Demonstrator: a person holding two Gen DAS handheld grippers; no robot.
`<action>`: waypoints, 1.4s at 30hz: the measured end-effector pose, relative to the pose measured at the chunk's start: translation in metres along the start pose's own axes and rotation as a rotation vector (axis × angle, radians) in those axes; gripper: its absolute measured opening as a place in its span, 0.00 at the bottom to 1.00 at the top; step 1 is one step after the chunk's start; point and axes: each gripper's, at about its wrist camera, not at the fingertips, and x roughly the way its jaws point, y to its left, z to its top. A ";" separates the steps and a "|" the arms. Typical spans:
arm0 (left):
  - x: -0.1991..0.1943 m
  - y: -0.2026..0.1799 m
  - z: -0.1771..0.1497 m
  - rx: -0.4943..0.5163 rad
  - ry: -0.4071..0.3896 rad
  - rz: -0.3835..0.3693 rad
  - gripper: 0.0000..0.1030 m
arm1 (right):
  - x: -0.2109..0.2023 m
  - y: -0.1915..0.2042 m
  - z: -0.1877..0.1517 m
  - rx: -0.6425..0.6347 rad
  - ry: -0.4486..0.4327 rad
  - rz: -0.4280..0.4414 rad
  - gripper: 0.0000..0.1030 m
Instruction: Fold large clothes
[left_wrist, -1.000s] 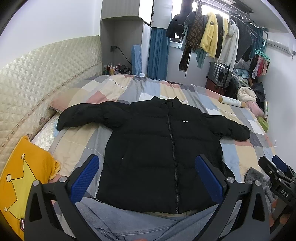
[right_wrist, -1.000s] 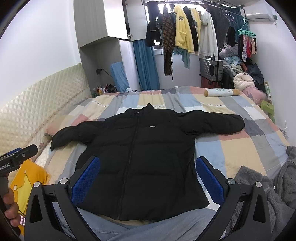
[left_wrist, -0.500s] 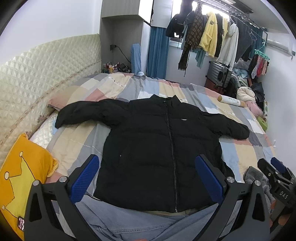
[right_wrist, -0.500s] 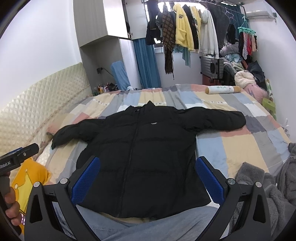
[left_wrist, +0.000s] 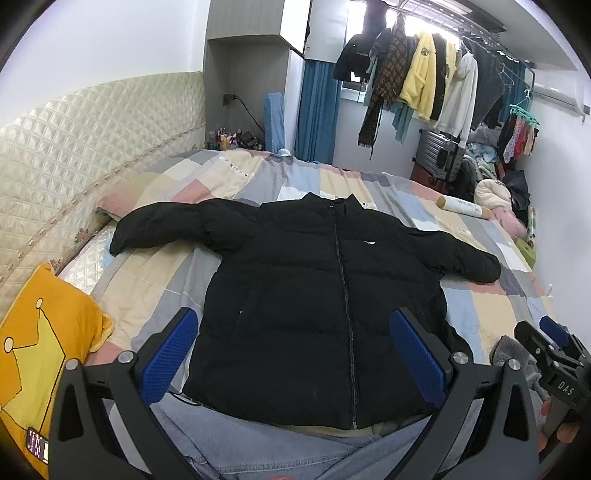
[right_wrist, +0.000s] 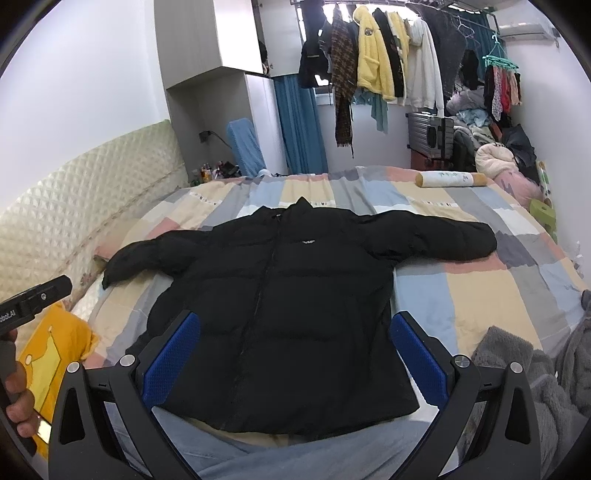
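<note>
A black puffer jacket (left_wrist: 317, 295) lies flat and zipped on the patchwork bed, collar away from me, both sleeves spread out sideways; it also shows in the right wrist view (right_wrist: 280, 295). My left gripper (left_wrist: 293, 350) is open and empty, held above the jacket's hem. My right gripper (right_wrist: 293, 350) is open and empty too, above the hem. The right gripper's body shows at the right edge of the left wrist view (left_wrist: 554, 354); the left one shows at the left edge of the right wrist view (right_wrist: 33, 301).
A yellow cushion (left_wrist: 40, 354) lies at the left by the quilted headboard (left_wrist: 81, 155). A grey fleece garment (right_wrist: 524, 380) lies at the right. A roll pillow (right_wrist: 450, 180) lies at the far end of the bed. Blue denim (left_wrist: 277, 446) lies under the hem. Clothes hang on a rack (right_wrist: 388, 55) beyond.
Both grippers have risen and drawn back slightly, so the jacket sits a little lower in both views. Both stay open and the jacket has not moved.
</note>
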 end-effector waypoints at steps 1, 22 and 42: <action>0.002 0.000 0.000 -0.003 -0.003 -0.002 1.00 | 0.002 -0.001 0.001 -0.002 -0.002 -0.003 1.00; 0.057 -0.016 0.058 0.042 -0.122 -0.066 1.00 | 0.063 -0.071 0.052 0.037 -0.069 -0.057 1.00; 0.186 0.012 0.045 0.068 -0.116 -0.059 1.00 | 0.187 -0.194 0.085 0.159 -0.090 -0.126 1.00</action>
